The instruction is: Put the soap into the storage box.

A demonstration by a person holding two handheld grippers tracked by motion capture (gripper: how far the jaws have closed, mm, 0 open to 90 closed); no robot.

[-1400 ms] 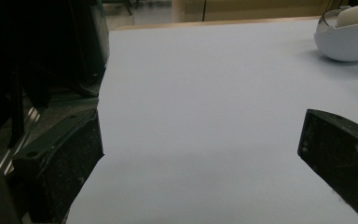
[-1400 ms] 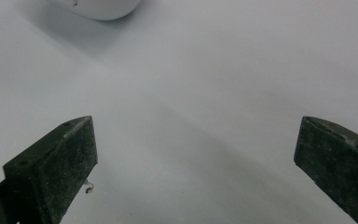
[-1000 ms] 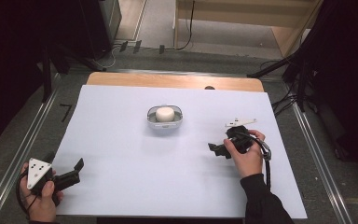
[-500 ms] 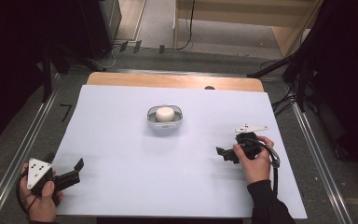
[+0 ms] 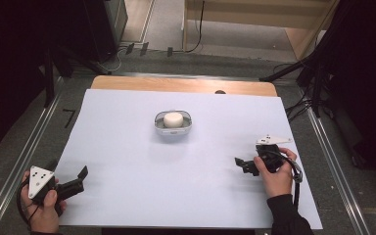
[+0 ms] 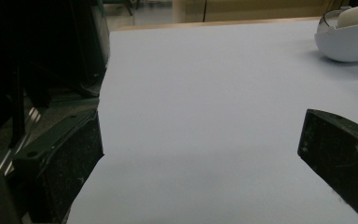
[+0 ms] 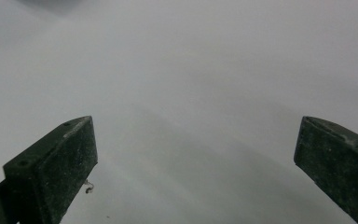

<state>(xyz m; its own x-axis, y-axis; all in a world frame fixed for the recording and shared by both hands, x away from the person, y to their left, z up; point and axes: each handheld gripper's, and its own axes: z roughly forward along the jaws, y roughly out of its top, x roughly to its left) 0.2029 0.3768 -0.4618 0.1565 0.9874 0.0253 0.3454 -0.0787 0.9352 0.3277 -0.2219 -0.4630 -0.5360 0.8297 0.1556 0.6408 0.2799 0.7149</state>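
1. A small white bowl point(image 5: 174, 123) sits near the middle of the counter point(image 5: 127, 196), on its pale sheet, with a round cream lump point(image 5: 173, 119) inside it.
2. The left gripper point(image 5: 81, 177) rests at the counter's near-left corner, held in the person's left hand point(image 5: 41, 205); its jaws are spread apart, nothing between them.
3. In the left gripper view the bowl point(image 6: 349, 37) lies far off at the upper right, well apart from the jaws.
4. The right gripper point(image 5: 241, 164) is low over the counter's right side, held in the right hand point(image 5: 276, 176), pointing left.
5. Its jaws are spread wide with bare sheet between them.
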